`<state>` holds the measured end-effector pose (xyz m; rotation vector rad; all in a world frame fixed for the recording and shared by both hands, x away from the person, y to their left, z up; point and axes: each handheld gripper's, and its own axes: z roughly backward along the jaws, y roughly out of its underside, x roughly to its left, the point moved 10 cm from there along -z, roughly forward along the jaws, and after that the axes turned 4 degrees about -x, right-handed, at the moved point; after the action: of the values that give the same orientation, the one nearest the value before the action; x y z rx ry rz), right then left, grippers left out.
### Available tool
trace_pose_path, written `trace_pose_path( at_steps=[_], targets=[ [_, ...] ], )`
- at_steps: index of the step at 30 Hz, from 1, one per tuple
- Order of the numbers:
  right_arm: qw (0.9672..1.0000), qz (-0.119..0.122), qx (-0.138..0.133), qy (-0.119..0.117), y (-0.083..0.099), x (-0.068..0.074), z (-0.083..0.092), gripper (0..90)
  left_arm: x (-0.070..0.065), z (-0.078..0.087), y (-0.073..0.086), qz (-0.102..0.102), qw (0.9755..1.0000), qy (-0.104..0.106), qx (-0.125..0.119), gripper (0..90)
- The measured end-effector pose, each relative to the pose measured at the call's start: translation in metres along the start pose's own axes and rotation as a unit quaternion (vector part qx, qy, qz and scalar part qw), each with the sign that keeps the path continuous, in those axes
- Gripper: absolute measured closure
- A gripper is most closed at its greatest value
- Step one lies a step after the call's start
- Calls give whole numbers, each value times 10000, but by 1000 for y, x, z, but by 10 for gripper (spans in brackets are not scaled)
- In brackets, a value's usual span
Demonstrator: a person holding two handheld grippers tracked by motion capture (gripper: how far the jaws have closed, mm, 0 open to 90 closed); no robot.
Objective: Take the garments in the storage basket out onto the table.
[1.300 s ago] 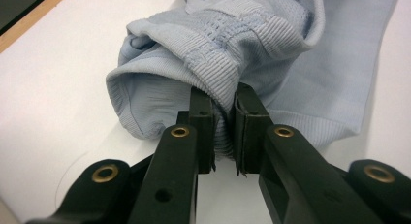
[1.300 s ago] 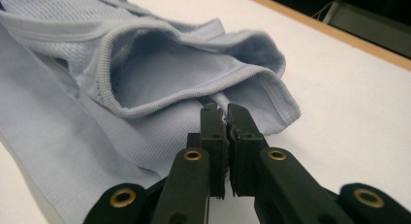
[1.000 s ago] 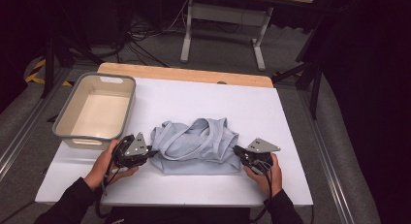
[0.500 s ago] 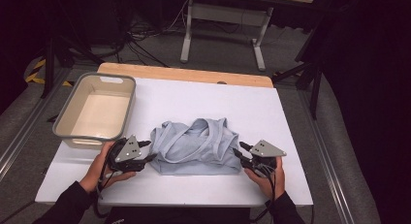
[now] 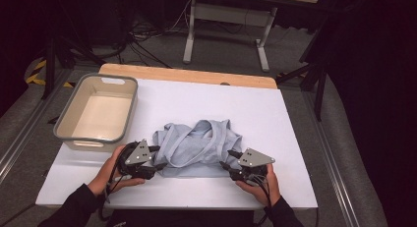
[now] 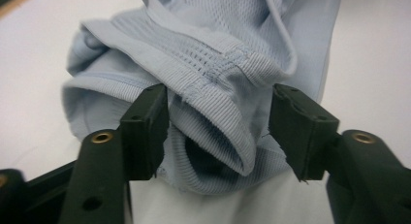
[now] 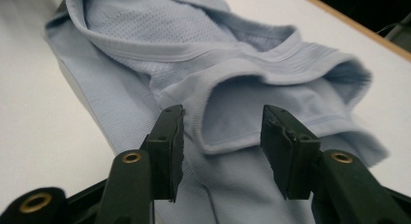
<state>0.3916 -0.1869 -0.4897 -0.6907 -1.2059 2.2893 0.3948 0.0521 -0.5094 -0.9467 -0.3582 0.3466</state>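
Both of my claws have just been opening, and the light blue garment (image 5: 196, 148) that sat pinched at its two ends a second ago now lies free on the white table (image 5: 275, 119). In the left gripper view a bunched fold of ribbed fabric still sits between the spread jaws of my left claw (image 6: 218, 132), brushing the left pad, but nothing clamps it. In the right gripper view a rolled hem lies between the jaws of my right claw (image 7: 220, 146) with daylight on both sides. I read this as a release: the fold I was making is set down, and the garment rests as a rumpled, roughly folded bundle in the near middle of the table, just right of the grey tub (image 5: 96, 114), which stands empty.

My left hand (image 5: 110, 170) rests low at the garment's left edge, claw pointing inward across the table. My right hand (image 5: 258, 180) has drawn slightly back from the right edge since the earlier pictures, its claw likewise aimed at the cloth. I judge the next need is either a fresh grip for another fold or lifting the bundle toward the tub.
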Motion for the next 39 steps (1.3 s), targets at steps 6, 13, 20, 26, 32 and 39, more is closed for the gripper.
trace_pose_path(
  at_steps=[6,13,20,26,32,39],
  targets=[
    [9996,89,212,-132,7,10,-16,583,-3,-6,8,181,9996,162,151,546],
    [9996,193,187,-130,8,14,-17,819,0,-2,11,221,9994,201,168,589],
    [9994,197,-276,-45,-8,10,-5,864,3,5,4,233,9994,234,-94,483],
    [9970,127,-737,179,-24,1,11,867,-1,4,2,131,9995,265,-116,418],
    [9945,87,-964,401,-30,-7,20,867,-9,-5,2,-18,9995,318,64,384],
    [9942,-44,-961,487,-28,-15,23,865,-10,-14,4,29,9993,278,243,401]
  ],
)
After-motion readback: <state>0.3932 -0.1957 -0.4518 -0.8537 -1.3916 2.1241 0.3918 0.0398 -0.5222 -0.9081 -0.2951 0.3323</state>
